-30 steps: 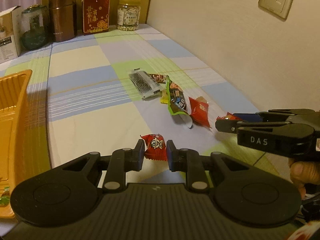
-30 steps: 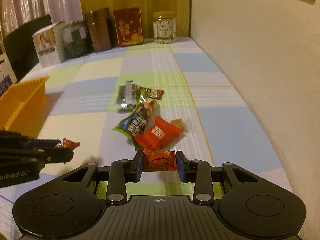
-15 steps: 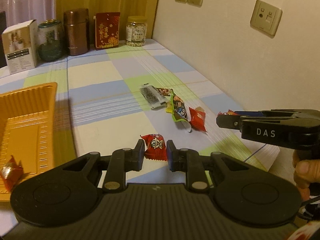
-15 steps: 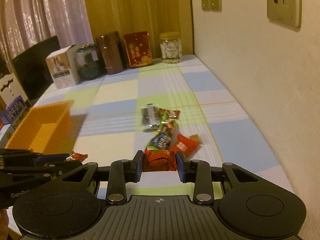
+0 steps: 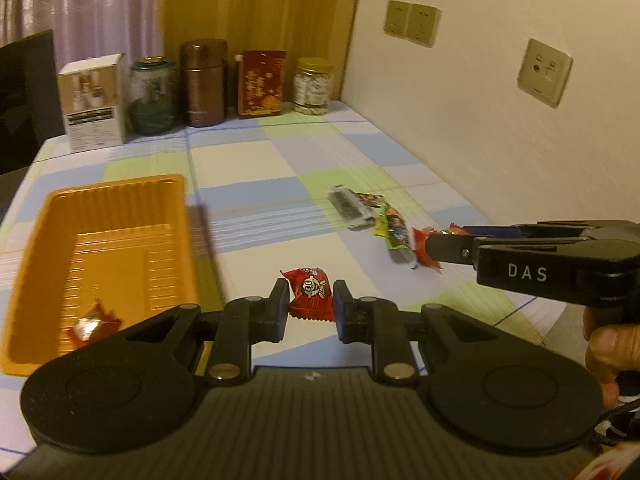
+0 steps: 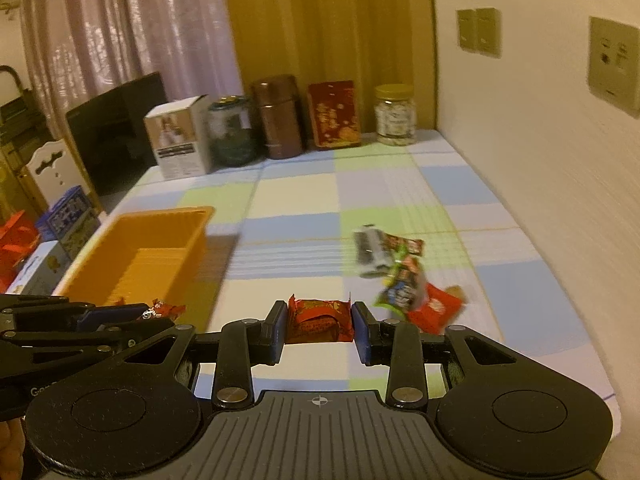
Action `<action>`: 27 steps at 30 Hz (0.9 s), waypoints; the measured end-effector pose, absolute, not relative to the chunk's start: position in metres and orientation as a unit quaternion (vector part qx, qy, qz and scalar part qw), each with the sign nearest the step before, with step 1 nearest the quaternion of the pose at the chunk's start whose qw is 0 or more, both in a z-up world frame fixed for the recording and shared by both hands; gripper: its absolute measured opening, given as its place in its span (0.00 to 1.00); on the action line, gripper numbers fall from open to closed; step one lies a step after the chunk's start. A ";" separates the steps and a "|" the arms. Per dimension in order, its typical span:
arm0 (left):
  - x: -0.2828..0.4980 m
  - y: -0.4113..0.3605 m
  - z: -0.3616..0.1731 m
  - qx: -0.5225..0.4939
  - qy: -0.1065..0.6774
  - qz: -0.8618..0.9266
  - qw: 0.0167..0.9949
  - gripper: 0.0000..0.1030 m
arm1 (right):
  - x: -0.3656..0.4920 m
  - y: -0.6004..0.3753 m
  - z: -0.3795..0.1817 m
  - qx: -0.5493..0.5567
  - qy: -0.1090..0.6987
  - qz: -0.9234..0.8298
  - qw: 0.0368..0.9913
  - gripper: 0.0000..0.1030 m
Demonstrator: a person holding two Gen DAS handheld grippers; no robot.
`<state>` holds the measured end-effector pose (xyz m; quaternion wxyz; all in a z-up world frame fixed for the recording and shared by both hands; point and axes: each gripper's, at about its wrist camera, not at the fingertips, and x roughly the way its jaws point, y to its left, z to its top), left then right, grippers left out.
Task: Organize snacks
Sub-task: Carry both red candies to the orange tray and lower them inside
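My left gripper point(image 5: 310, 306) is shut on a small red candy packet point(image 5: 310, 295) and holds it above the table, right of the orange tray point(image 5: 120, 196). One red wrapped candy point(image 5: 93, 322) lies in the tray's near corner. My right gripper point(image 6: 319, 326) is shut on a red snack packet point(image 6: 320, 319), also lifted. It shows from the side in the left wrist view point(image 5: 434, 246). The left gripper point(image 6: 160, 312) shows in the right wrist view near the tray point(image 6: 160, 216). A pile of snacks point(image 6: 400, 276) lies on the cloth by the wall.
A checked tablecloth point(image 5: 248, 160) covers the table. A white box point(image 5: 92, 102), a green jar point(image 5: 152, 96), a brown canister point(image 5: 204, 82), a red tin point(image 5: 260, 82) and a clear jar point(image 5: 314, 86) stand at the back. The wall point(image 5: 500, 120) borders the right side.
Both grippers have risen and pulled back with their packets still held. The tray has come fully into the left wrist view, and the snack pile looks farther away.
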<state>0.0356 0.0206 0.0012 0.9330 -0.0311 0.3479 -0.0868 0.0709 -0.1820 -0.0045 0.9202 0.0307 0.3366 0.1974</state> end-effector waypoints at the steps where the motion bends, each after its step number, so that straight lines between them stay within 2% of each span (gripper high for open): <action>1: 0.033 0.025 0.002 -0.032 0.347 -0.082 0.934 0.20 | 0.070 -0.177 -0.003 0.029 0.336 0.202 0.920 0.34; 17: 0.011 0.122 0.013 -0.055 0.345 0.005 0.937 0.20 | 0.072 -0.083 -0.003 0.012 0.336 0.281 0.899 0.34; 27: 0.025 0.179 0.007 -0.058 0.360 0.046 0.930 0.20 | 0.091 -0.027 -0.012 0.012 0.345 0.317 0.883 0.34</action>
